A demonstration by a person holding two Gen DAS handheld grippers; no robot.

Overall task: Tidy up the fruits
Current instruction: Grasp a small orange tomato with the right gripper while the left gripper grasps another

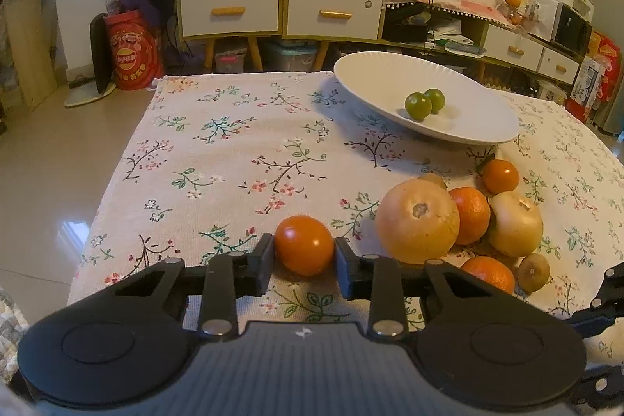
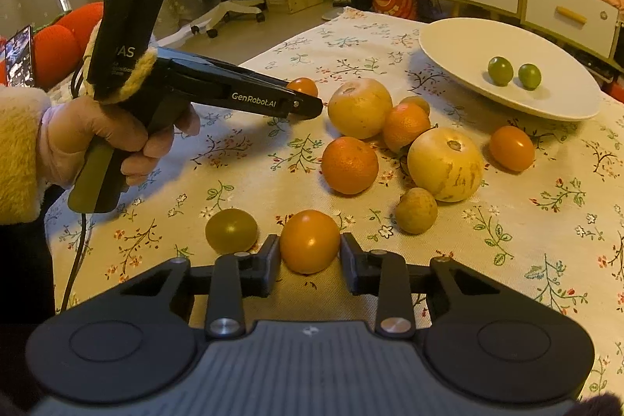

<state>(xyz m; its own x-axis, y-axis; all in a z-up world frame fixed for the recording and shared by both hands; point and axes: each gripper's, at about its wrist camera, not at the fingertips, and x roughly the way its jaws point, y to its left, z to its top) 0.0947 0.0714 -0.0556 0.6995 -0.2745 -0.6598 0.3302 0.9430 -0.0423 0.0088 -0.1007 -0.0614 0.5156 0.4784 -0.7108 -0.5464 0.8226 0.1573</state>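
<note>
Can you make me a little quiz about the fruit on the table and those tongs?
1. How many green fruits lie on the white plate?
2. True or false: the left tongs have a small orange fruit between their fingers.
3. What sits between the fingers of the right tongs? A) a green fruit B) a small orange fruit C) nothing

Key:
1. Two
2. True
3. B
</note>
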